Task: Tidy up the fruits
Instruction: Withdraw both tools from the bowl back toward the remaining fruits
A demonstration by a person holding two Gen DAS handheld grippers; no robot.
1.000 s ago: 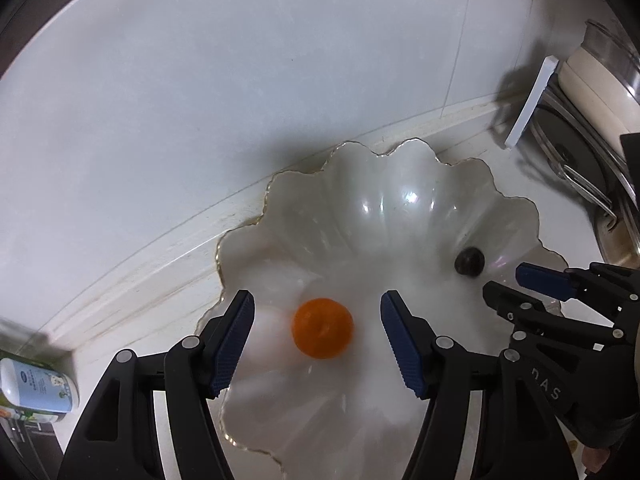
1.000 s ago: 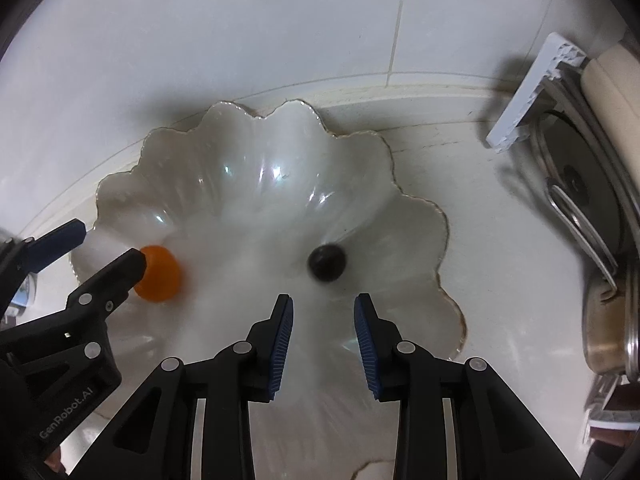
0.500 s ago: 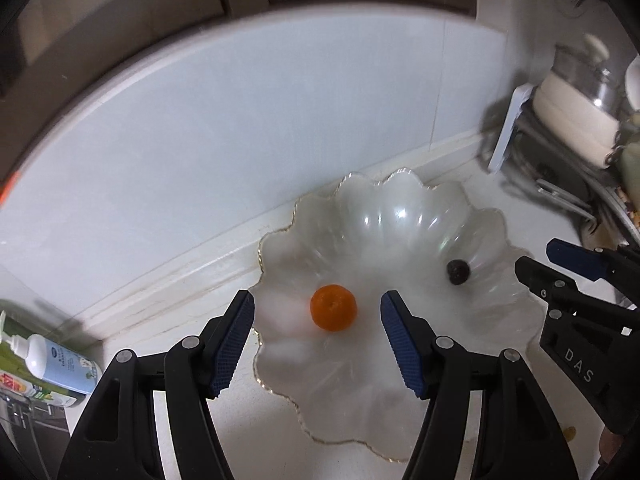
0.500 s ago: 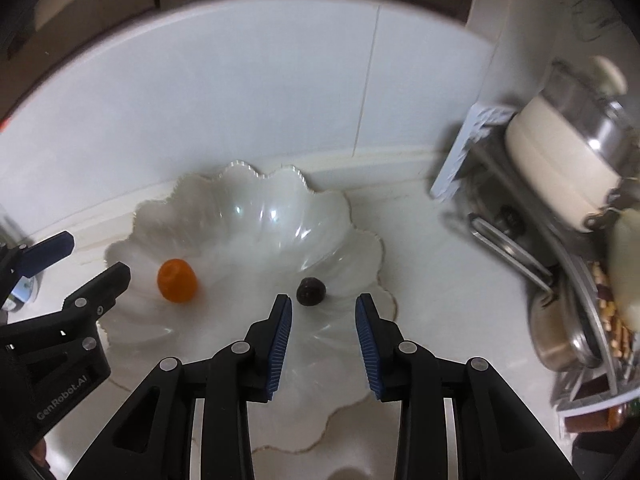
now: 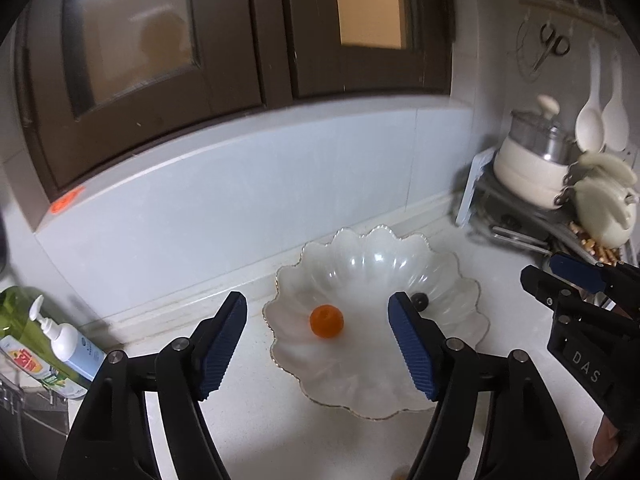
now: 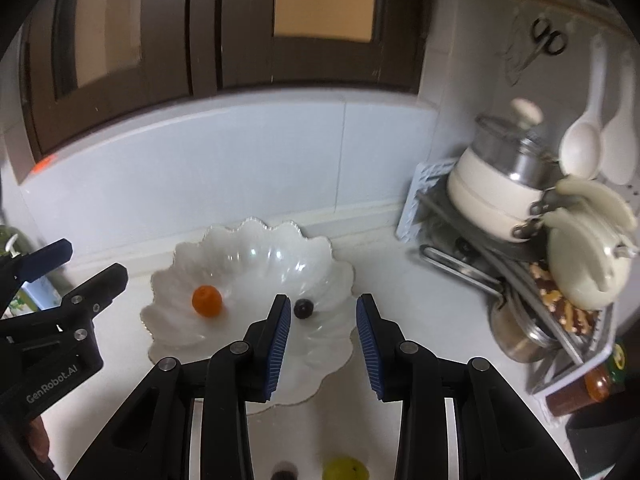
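You face a white tabletop point(image 5: 248, 408) against a pale tiled wall point(image 5: 248, 192). Above it sits a dark-framed window point(image 5: 256, 32); a dish rack point(image 6: 520, 264) crowds the right corner.

White scalloped glass bowl point(image 5: 460, 276) with thin gold rim sat upright on pale counter, close to wall. Inside: small round orange fruit point(image 5: 327, 321) on left part of floor, small dark round fruit point(image 5: 420, 300) toward right, two well apart. On counter in front of bowl: yellow-green fruit point(image 6: 345, 469), dark fruit point(image 6: 284, 474) just beside, both blurred.
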